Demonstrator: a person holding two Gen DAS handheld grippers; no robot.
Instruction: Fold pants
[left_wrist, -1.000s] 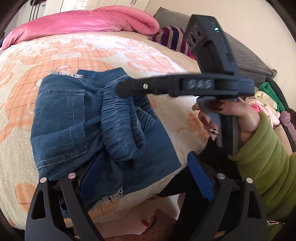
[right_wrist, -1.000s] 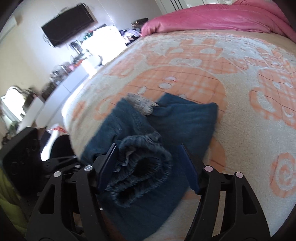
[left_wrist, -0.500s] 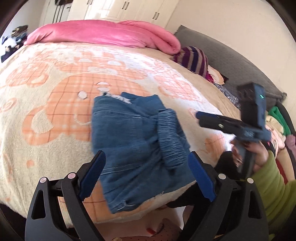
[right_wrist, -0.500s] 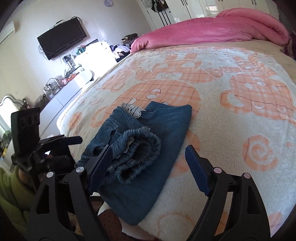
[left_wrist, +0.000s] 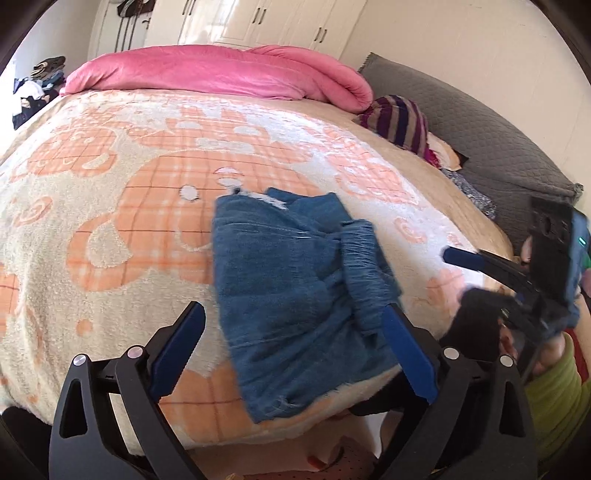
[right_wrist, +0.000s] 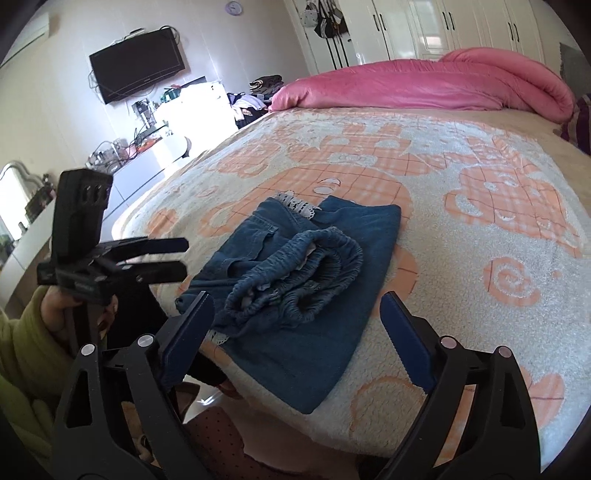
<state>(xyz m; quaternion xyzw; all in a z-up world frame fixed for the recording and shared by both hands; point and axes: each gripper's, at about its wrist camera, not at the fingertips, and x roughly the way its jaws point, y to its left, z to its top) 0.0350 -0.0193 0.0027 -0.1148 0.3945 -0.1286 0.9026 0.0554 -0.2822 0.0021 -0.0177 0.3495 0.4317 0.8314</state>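
TV (right_wrist: 136, 75) only in right-wrist view, grey headboard (left_wrist: 476, 122) only left.

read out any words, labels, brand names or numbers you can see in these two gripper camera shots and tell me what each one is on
No text can be read in either view.
Left gripper: a small pale label on its body, too blurred to read.
TV on the wall: a tiny mark on the lower bezel, too small to read.
Wall clock: too small to tell any numerals.
Denim pants, blanket, right gripper: no writing visible.
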